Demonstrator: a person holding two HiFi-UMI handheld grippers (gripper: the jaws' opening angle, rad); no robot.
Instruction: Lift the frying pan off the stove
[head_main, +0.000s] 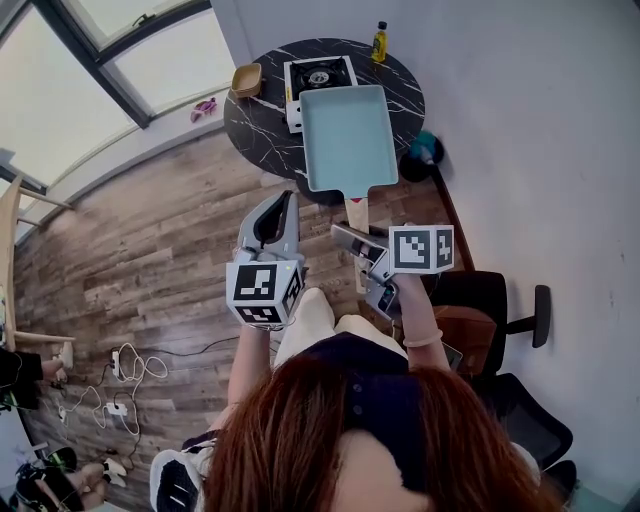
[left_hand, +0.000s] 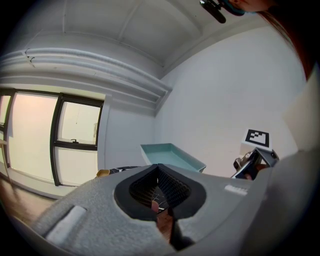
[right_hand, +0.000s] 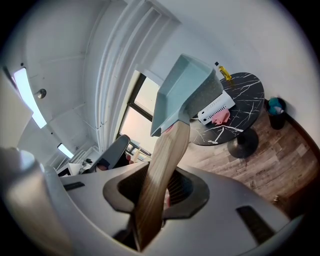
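Note:
A teal rectangular frying pan (head_main: 345, 135) with a wooden handle (head_main: 357, 212) hangs in the air above the near side of the round black marble table (head_main: 255, 125). My right gripper (head_main: 352, 240) is shut on that handle. In the right gripper view the handle (right_hand: 160, 170) runs up from between the jaws to the tilted pan (right_hand: 185, 90). The white portable stove (head_main: 318, 75) stands on the table behind the pan, its burner bare. My left gripper (head_main: 272, 212) floats to the left of the handle, shut on nothing, and its own view shows the pan (left_hand: 172, 156) ahead.
On the table stand a yellow oil bottle (head_main: 379, 42) and a wooden bowl (head_main: 246, 79). A teal bin (head_main: 420, 155) sits on the floor by the wall. A dark chair (head_main: 490, 310) is at my right. Cables (head_main: 120, 380) lie on the wooden floor at the left.

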